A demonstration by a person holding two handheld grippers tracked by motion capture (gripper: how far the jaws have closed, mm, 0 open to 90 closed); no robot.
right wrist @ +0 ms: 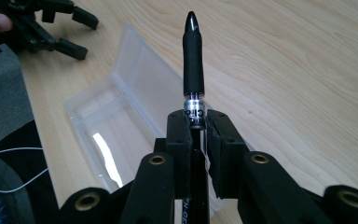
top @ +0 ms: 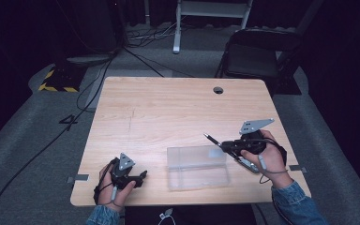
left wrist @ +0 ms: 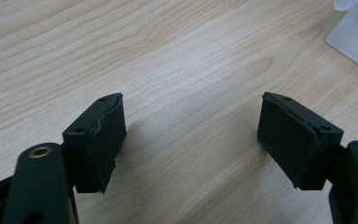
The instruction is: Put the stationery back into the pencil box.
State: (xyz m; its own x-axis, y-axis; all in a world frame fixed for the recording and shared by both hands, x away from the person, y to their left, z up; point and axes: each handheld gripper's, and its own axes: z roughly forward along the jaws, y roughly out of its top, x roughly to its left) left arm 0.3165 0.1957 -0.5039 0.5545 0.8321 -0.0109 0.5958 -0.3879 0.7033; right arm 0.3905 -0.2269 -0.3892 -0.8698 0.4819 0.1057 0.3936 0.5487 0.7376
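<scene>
Pen barrel was hidden below the right gripper jaws; label print too blurred to read. Clear box was cut off at frame's top-right corner in left gripper view.

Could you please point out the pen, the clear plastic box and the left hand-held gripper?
pen [right wrist: 193, 60], right gripper view, on its black grip.
clear plastic box [top: 197, 180], high view, on its near wall.
left hand-held gripper [left wrist: 191, 140], left gripper view, midway between its open jaws.

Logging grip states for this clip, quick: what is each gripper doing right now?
Left gripper: open, jaws wide apart over bare table, holding nothing.
Right gripper: shut on a black pen, beside the clear plastic box.
</scene>
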